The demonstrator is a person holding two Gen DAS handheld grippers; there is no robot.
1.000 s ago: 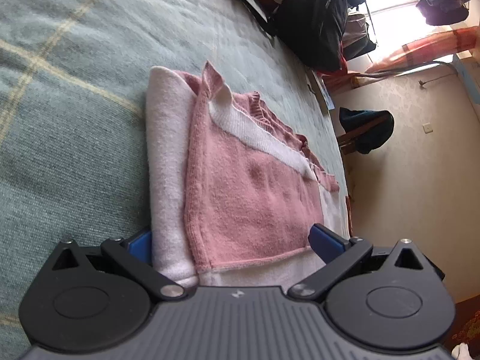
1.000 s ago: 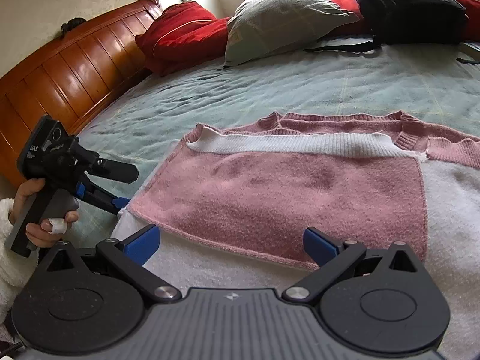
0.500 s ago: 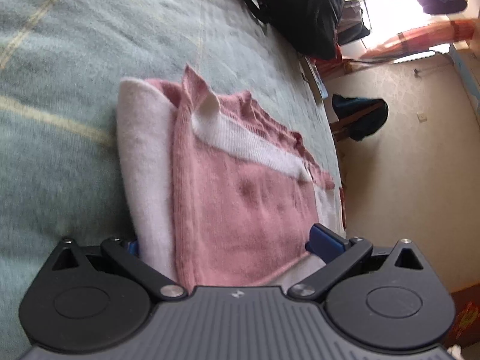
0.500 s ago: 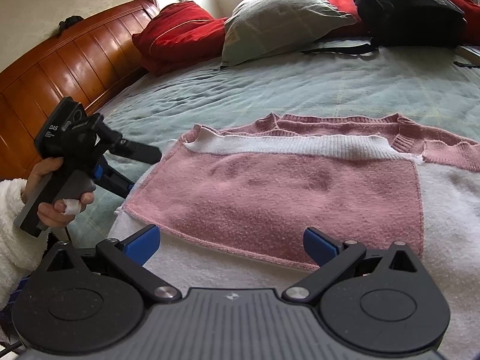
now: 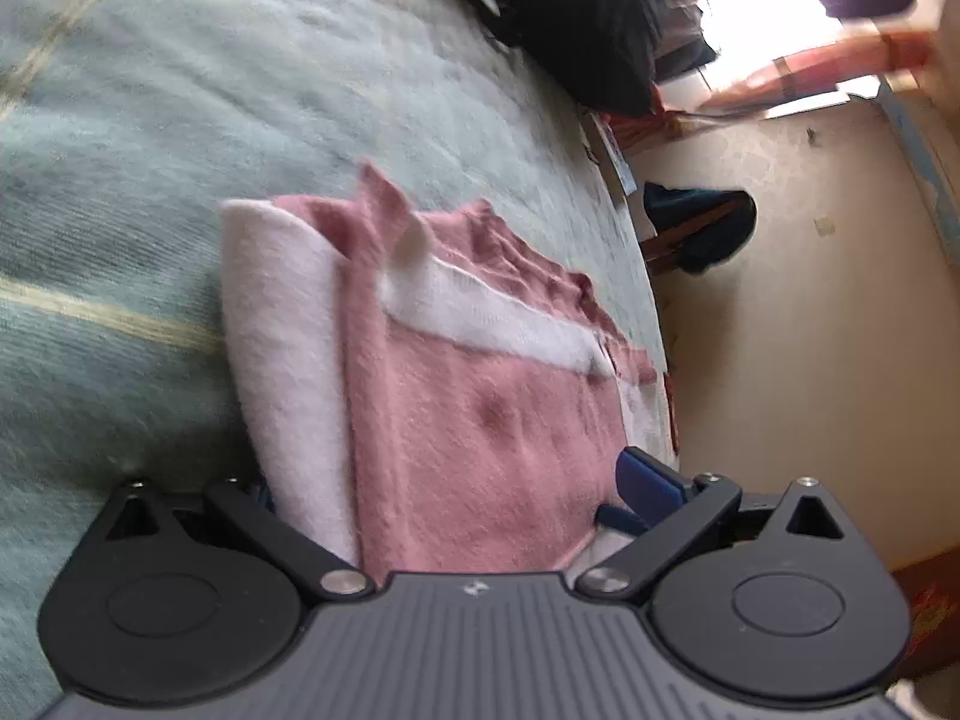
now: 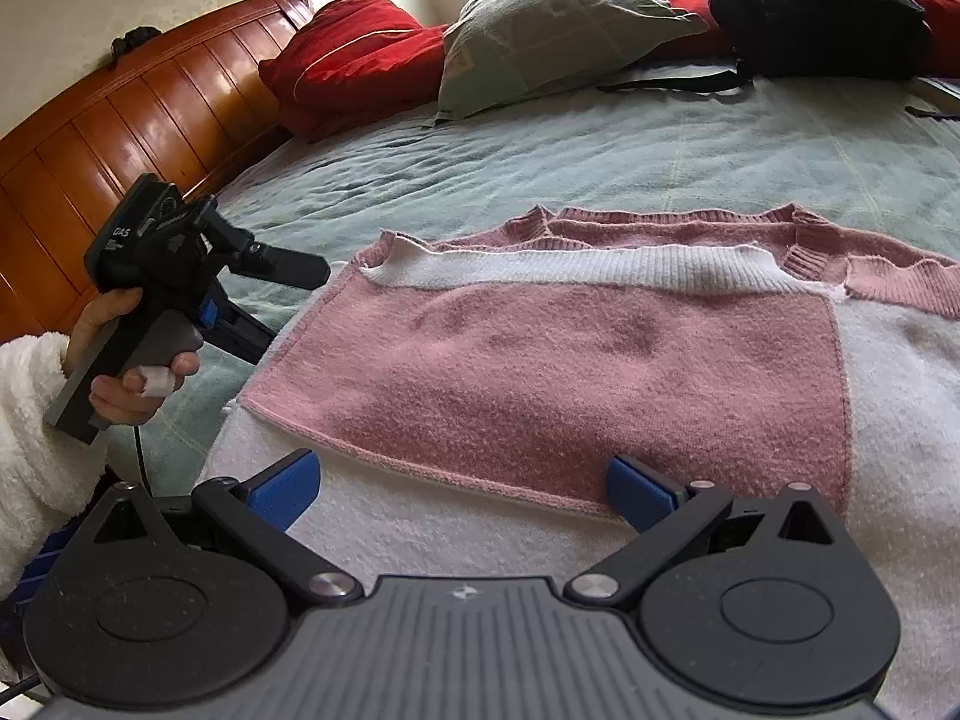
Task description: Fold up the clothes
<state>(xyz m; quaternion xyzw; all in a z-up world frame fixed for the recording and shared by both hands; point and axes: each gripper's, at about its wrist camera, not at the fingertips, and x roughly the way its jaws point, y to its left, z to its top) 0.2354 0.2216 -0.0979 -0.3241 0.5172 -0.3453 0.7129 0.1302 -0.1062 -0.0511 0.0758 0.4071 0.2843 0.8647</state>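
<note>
1. The pink and white sweater (image 6: 570, 372) lies flat on the green blanket (image 6: 540, 156).
2. The left gripper (image 6: 264, 300) is wide open beside the sweater (at its edge).
3. The right gripper (image 6: 462, 489) is wide open over the sweater.

The left wrist view sits low and rolled sideways at the left end of the sweater (image 5: 480, 420), very near it, facing along the bed toward the far wall. The right wrist view looks level from the near edge across the sweater (image 6: 570, 360) toward the headboard (image 6: 120, 132) and pillows (image 6: 558, 18). Both share the sweater, the green blanket (image 6: 600, 156) and the black backpack (image 6: 810, 6); the right view also catches the left gripper (image 6: 282, 294).
</note>
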